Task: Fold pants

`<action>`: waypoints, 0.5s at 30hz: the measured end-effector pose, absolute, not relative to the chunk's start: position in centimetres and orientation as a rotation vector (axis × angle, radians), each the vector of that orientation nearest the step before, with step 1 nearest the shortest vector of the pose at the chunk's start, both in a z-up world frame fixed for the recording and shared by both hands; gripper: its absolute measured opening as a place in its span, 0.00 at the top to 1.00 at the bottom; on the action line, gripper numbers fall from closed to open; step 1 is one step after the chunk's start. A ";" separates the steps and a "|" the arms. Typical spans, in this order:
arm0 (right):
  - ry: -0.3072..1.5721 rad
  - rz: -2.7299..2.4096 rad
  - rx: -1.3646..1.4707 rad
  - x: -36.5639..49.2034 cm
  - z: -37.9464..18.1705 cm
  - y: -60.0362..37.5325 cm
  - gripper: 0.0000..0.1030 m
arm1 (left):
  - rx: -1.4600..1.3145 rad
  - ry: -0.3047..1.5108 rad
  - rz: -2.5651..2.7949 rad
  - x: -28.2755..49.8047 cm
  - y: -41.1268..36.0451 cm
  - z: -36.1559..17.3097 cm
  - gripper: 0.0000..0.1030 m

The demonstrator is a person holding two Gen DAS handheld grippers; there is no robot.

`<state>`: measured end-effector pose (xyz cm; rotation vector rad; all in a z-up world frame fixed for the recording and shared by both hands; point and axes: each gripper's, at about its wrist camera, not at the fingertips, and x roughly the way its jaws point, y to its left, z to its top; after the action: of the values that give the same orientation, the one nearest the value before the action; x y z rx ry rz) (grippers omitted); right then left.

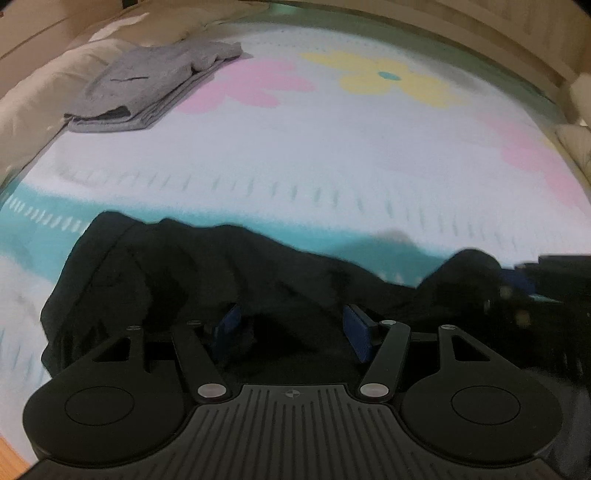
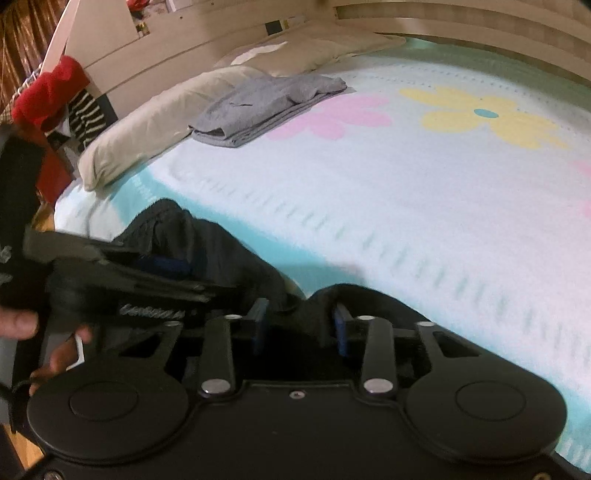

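The black pants lie crumpled along the near edge of the bed, over its teal band. My left gripper hangs low over them, jaws open, its blue pads wide apart with dark cloth under and between them. My right gripper is open, and a raised fold of the pants sits between its fingers. In the right wrist view the left gripper shows at the left, held by a hand. The right gripper is a blur at the right edge of the left wrist view.
A folded grey garment lies at the far left of the flowered bedspread, next to a beige pillow. Red and striped clothes hang beyond the bed's left end. A wooden headboard runs along the far side.
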<state>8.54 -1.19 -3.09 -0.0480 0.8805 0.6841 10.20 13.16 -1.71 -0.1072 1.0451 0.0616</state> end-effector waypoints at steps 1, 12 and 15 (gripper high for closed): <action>0.887 0.671 -0.047 8.7 -3.1 -1.2 0.77 | -0.105 1.051 0.051 10.0 13.1 -1.8 0.42; 0.840 0.498 -0.071 11.8 -3.3 -0.9 0.95 | 0.033 1.133 0.014 8.4 11.2 -3.4 0.42; 0.872 0.474 -0.062 13.6 -4.1 -0.6 0.95 | 0.031 1.137 0.013 8.0 11.1 -3.4 0.42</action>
<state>13.60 -0.64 -4.06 -0.0616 0.8721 0.4737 8.05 11.13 -3.36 0.0307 1.1375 0.0129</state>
